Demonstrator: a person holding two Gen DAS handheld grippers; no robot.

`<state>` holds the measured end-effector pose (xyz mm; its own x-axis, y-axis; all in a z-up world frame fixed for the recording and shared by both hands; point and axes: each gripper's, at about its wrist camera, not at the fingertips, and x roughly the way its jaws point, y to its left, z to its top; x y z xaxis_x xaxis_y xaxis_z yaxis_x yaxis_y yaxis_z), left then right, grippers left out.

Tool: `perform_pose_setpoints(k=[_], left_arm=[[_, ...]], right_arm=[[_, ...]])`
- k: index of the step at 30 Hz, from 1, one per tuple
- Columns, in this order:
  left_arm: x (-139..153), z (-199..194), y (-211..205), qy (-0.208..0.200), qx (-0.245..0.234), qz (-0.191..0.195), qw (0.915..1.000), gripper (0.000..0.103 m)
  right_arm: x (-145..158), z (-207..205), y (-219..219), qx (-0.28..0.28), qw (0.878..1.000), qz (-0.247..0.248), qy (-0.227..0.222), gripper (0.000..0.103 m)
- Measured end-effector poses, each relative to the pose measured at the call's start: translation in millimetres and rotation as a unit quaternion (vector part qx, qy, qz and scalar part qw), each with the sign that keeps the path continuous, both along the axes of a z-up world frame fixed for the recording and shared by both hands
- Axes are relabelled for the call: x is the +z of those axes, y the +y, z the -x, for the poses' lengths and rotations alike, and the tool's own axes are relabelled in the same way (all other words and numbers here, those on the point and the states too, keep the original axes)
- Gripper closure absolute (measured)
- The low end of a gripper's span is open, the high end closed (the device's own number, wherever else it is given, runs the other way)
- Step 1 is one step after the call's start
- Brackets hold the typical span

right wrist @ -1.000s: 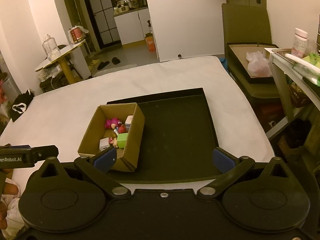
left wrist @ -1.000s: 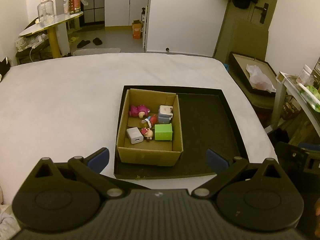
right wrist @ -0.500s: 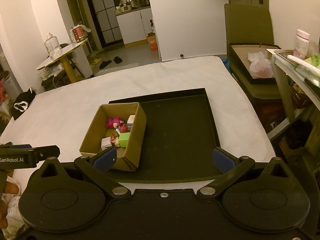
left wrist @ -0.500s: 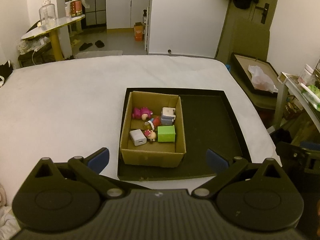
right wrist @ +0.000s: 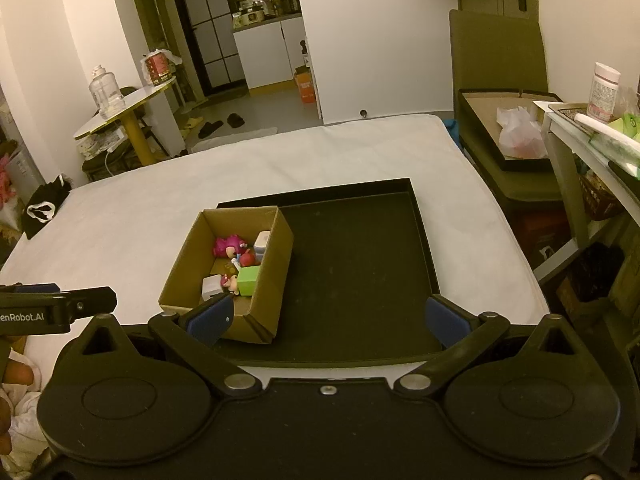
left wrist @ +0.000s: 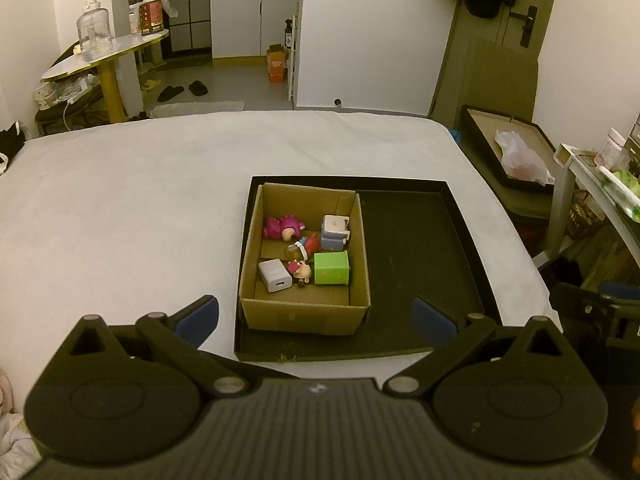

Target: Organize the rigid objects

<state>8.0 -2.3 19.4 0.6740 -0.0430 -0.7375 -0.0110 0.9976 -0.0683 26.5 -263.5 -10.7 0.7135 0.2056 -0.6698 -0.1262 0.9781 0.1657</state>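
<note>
A cardboard box stands in the left part of a black tray on the white bed. In it lie a pink plush figure, a grey-white gadget, a green cube, a white charger and small figurines. My left gripper is open and empty, held back above the tray's near edge. My right gripper is open and empty, facing the box and the tray from the near right.
The white bed spreads around the tray. A side table with a water jug stands at the far left. A shelf with bottles and a low open box stand at the right. The left gripper's body shows in the right wrist view.
Both grippers have drawn back and risen slightly, so the box and tray look a little farther away. The objects in the box have not moved.
</note>
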Motion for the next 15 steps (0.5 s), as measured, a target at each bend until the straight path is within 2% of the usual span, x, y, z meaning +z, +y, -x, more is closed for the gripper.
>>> perform_pose_setpoints(k=[15], left_arm=[[-4.7,0.9,0.6,0.005,0.005,0.0,1.0,0.001]], right_arm=[[0.2,-0.9,-0.3,-0.001,1.0,0.0,0.001,0.0]])
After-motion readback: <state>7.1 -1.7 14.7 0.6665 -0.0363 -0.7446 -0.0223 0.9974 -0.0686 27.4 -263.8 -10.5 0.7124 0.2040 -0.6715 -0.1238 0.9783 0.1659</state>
